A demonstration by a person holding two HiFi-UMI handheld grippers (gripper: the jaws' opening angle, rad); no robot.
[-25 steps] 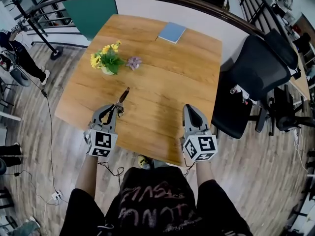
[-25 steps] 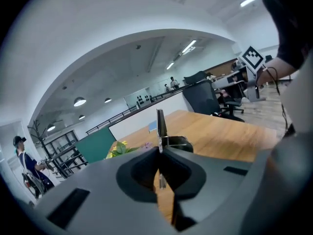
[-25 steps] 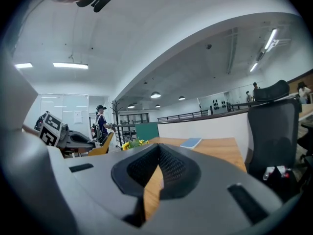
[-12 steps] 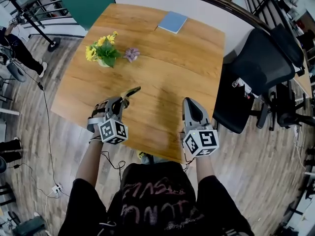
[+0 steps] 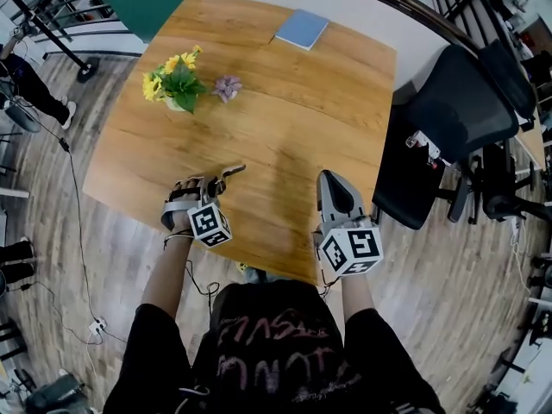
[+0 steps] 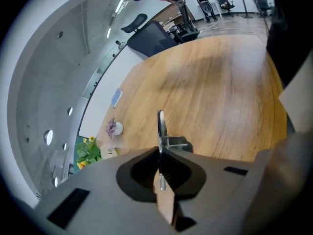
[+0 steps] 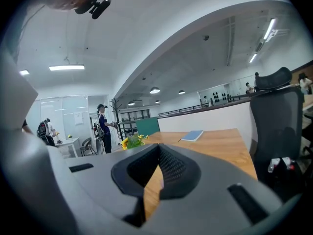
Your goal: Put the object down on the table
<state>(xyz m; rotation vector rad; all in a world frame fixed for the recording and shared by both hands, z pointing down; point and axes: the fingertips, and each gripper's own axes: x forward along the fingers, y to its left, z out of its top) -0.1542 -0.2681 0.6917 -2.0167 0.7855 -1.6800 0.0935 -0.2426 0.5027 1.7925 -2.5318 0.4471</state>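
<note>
The head view looks down on a square wooden counter [image 5: 302, 102] with a warm, streaked grain. The left gripper [image 5: 216, 182] is at the lower left of the frame and the right gripper [image 5: 333, 179] at the lower centre, both over the near edge. From here the metal tool [image 5: 231, 172] is only a short dark sliver jutting up and right from the left gripper, over bare wood.

The left gripper view shows more. The tool [image 6: 160, 124] is a thin, flat strip of bright metal seen edge-on, with a small squared metal piece at its base. The black ribbed fingers [image 6: 142, 170] are clamped tight on it. Whether its tip touches the wood I cannot tell.

In the right gripper view, that gripper [image 7: 157, 153] has its fingers [image 7: 173, 168] pressed together with nothing between them – only wood grain shows in the gap below the pads.

At the far side of the counter the head view shows a flat blue book [image 5: 301, 28], a pot of yellow flowers [image 5: 175, 80] and a small purple plant [image 5: 228, 86] just beside it. A black mesh-backed office chair [image 5: 453, 115] stands at the right. Only the right gripper view shows a person [image 7: 102, 126] standing far off at the left – and the curved white ceiling with strip lights
</note>
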